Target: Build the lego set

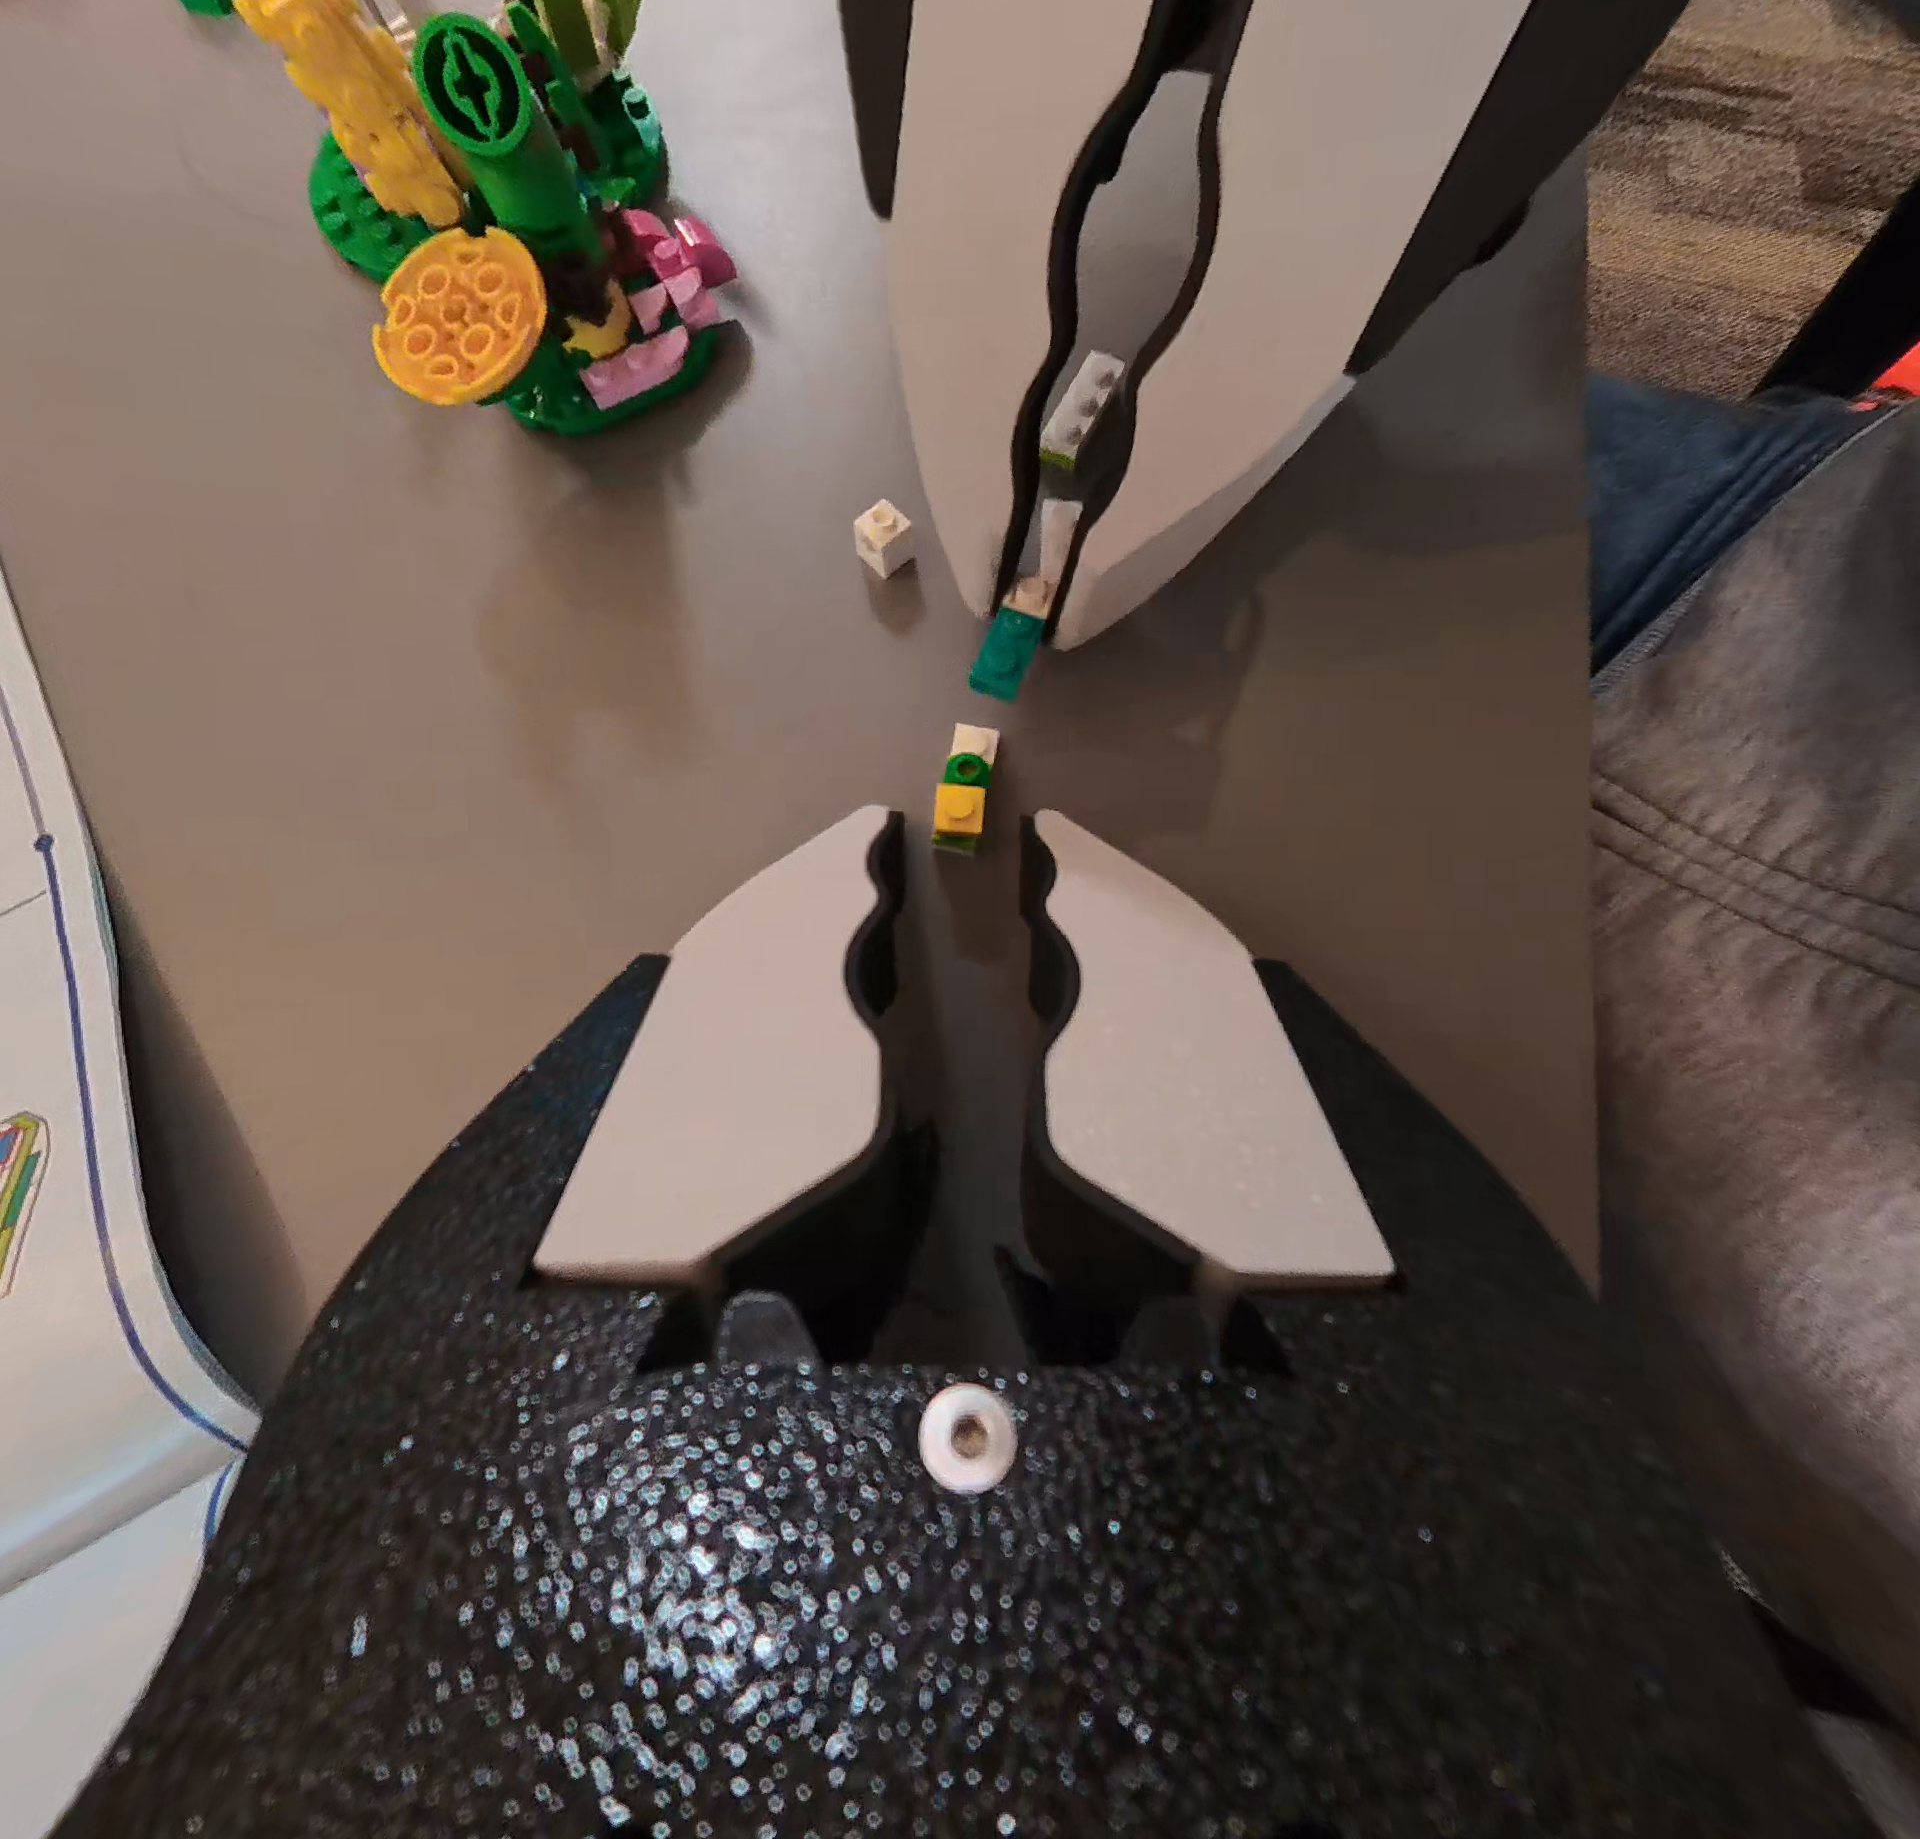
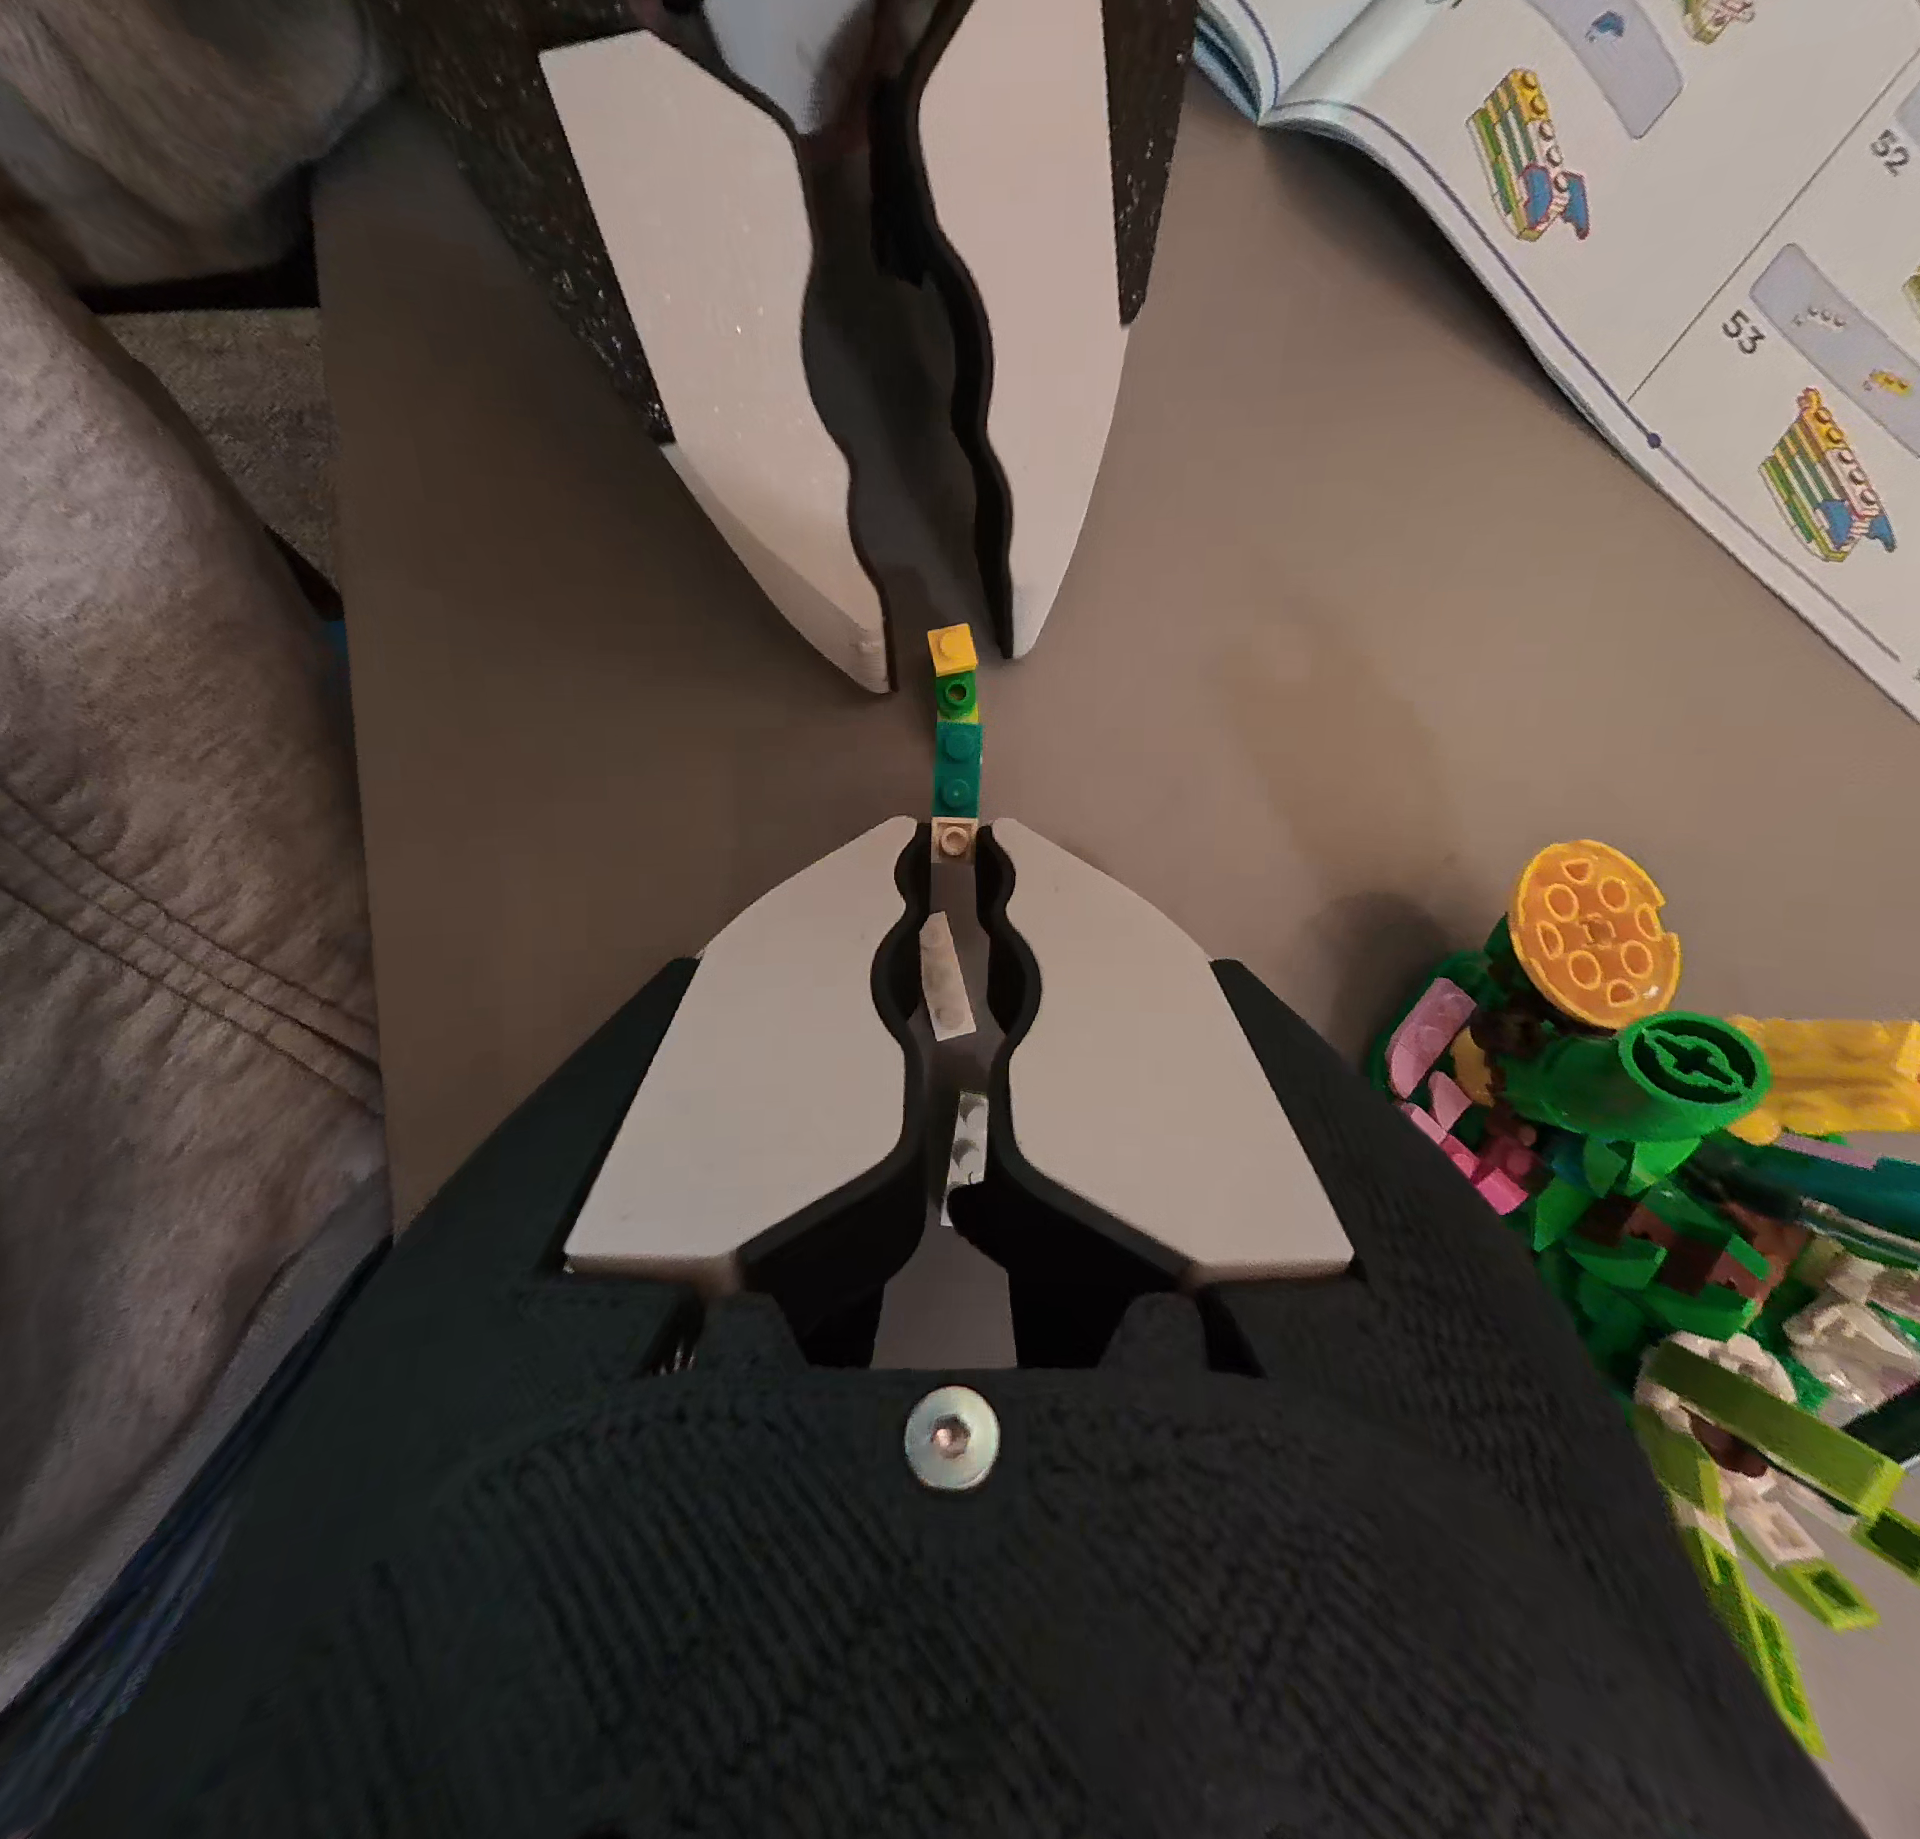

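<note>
Two tongs meet over small bricks on a grey tabletop [image 1: 468,667]

Right tongs [image 2: 954,835] pinch a teal-and-white brick strip [image 1: 1003,651]; left tongs [image 1: 961,823] stand open, untouching, around a yellow-green stack [image 1: 966,790] resting just short of it.

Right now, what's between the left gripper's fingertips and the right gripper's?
Left wrist view: a small yellow, green and white brick stack lies on the table, then a gap, then the teal plate protruding from the right gripper.

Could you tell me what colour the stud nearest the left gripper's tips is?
Yellow, clearest in the left wrist view.
</note>
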{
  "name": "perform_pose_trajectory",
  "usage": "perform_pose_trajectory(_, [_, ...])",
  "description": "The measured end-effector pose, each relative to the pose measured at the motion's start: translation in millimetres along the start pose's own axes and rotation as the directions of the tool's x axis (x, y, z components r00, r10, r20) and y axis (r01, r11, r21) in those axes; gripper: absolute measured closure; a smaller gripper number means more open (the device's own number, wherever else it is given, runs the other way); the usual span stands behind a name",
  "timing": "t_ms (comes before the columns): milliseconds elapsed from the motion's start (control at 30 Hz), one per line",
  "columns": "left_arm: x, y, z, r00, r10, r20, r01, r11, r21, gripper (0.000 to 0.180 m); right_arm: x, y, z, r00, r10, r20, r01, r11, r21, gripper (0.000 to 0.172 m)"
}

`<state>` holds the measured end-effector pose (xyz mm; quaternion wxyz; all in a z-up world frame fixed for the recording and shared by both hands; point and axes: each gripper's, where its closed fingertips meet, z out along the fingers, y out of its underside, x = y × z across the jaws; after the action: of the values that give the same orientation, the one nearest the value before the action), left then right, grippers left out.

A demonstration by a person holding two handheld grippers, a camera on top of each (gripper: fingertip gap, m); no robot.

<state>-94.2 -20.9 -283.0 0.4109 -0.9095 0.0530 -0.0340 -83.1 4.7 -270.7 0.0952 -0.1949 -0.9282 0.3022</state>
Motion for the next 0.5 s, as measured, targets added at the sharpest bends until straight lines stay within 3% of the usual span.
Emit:
perform_pose_trajectory(200, [1.3,-2.2,2.4,0.998,0.063,0.001,-0.063,0.998,0.003,0.172,-1.6,3.5,5.0,0.999,-0.038,0.024,0.039,0.998,-0.052,0.165])
perform_pose_trajectory(500, [8.1,-1.5,1.9,0.994,0.102,-0.045,-0.102,0.995,0.004,0.172,-2.0,5.7,7.1,0.994,-0.104,0.040,0.108,0.988,-0.112,0.165])
